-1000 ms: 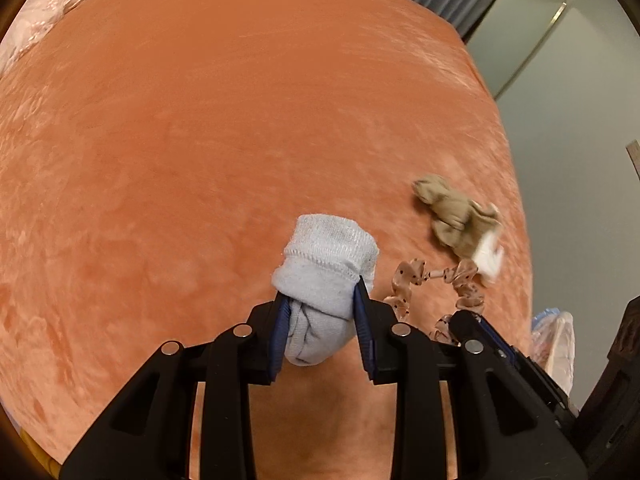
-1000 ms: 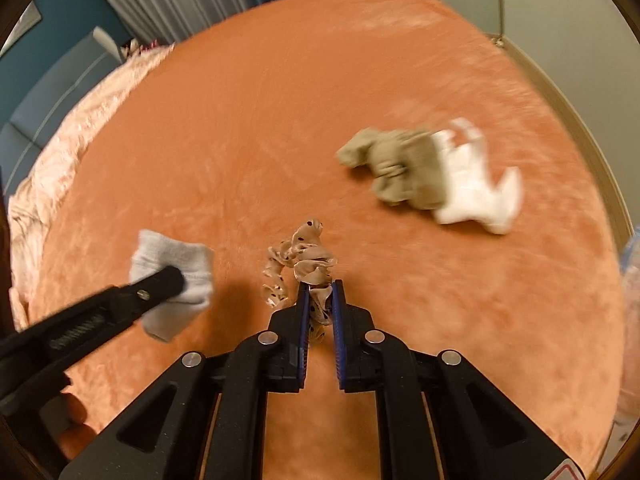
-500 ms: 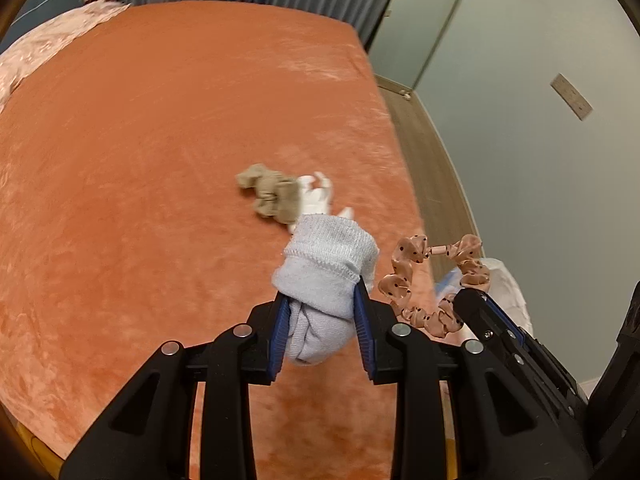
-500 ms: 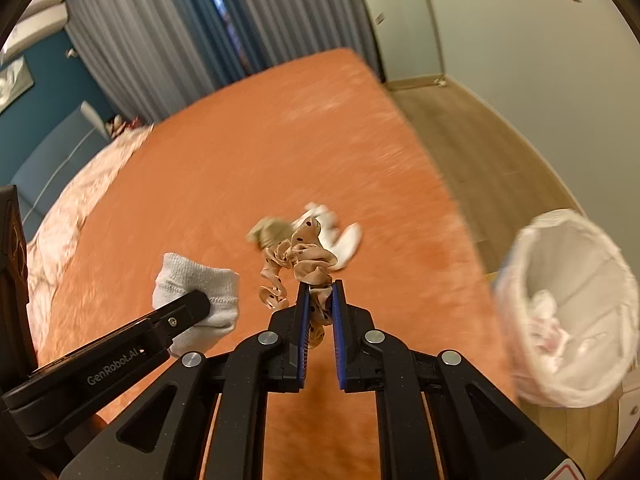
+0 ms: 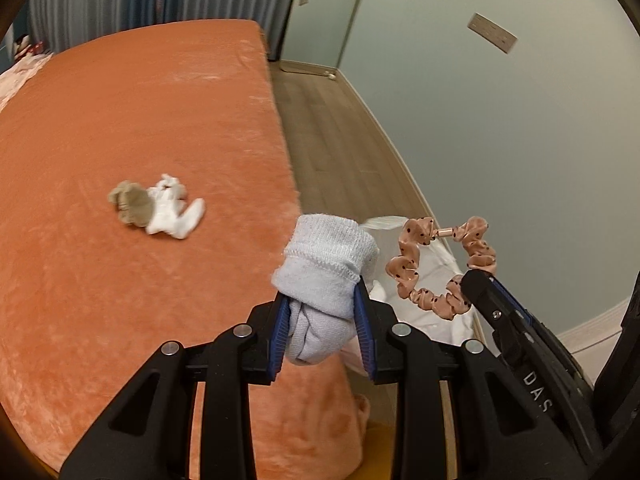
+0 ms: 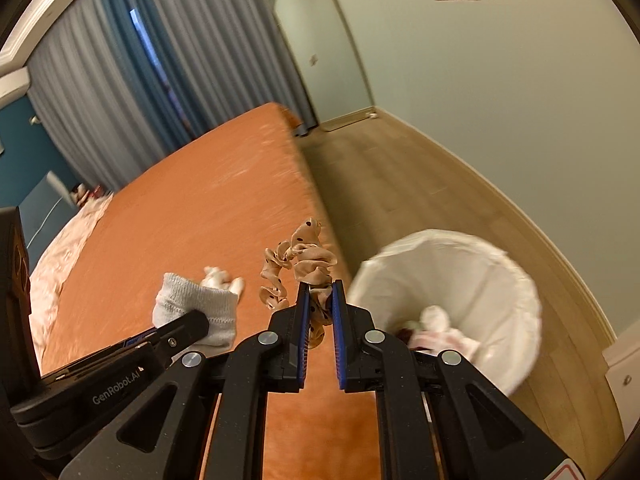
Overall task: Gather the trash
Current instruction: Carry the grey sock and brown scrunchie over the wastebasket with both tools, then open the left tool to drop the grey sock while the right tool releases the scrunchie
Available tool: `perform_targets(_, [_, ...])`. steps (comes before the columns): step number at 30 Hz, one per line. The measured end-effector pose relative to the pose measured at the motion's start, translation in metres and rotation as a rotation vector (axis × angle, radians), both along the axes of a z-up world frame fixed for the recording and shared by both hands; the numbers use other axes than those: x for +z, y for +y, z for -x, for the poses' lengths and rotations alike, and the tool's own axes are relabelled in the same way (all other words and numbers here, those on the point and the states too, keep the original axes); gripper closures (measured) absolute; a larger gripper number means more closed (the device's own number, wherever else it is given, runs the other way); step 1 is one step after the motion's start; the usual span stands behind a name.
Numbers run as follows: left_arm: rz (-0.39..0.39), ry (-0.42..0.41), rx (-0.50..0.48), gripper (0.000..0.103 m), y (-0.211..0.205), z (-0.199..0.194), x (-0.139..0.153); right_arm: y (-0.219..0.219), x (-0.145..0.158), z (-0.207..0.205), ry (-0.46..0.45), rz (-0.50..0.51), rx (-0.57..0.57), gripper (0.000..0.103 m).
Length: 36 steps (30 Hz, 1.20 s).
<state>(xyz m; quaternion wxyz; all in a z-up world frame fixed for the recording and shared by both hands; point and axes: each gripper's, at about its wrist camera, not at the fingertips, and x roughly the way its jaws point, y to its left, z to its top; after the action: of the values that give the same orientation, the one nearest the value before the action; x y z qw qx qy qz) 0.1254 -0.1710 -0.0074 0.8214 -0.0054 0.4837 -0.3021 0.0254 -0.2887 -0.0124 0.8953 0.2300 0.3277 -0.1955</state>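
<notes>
My left gripper point(image 5: 322, 304) is shut on a rolled grey sock point(image 5: 326, 264), held in the air at the bed's right edge. My right gripper point(image 6: 320, 300) is shut on a peach dotted scrunchie point(image 6: 298, 258); in the left wrist view the scrunchie point(image 5: 440, 268) hangs over the bin. The white-lined trash bin point(image 6: 500, 280) stands on the floor beside the bed, with some white and pink bits at its bottom. A tan sock and a white sock point(image 5: 160, 208) lie bunched together on the orange bedspread point(image 5: 120, 120).
A wooden floor strip point(image 6: 400, 184) runs between the bed and the pale wall point(image 5: 500, 140). Grey and blue curtains point(image 6: 140, 80) hang behind the bed. A pink quilt point(image 6: 52, 272) covers the bed's far left side.
Both grippers have swung right and risen from over the bed to its edge, carrying the sock and scrunchie. The bin has come into view; the tan and white socks fell behind to the left.
</notes>
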Motion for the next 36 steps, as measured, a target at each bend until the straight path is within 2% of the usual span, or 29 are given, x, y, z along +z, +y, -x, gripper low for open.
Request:
perform_targets(8, [0.012, 0.014, -0.084, 0.074, -0.055, 0.020, -0.001, -0.043, -0.008, 0.034, 0.001, -0.019, -0.094, 0.093])
perform_targets(16, [0.029, 0.027, -0.129, 0.070, -0.092, 0.027, -0.005, -0.066, -0.019, 0.045, 0.013, -0.034, -0.137, 0.093])
perform_targets(18, [0.033, 0.033, -0.118, 0.052, -0.096, 0.026, -0.005, -0.070, -0.022, 0.046, 0.017, -0.038, -0.146, 0.093])
perform_targets(19, [0.036, 0.034, -0.103, 0.036, -0.095, 0.025, -0.005, -0.073, -0.024, 0.048, 0.018, -0.040, -0.148, 0.093])
perform_targets(20, [0.051, 0.029, -0.081, 0.035, -0.093, 0.025, -0.005, -0.075, -0.025, 0.048, 0.020, -0.041, -0.150, 0.093])
perform_targets(36, [-0.009, 0.009, -0.030, 0.035, -0.078, 0.011, -0.017, -0.073, -0.027, 0.038, 0.037, -0.037, -0.131, 0.090])
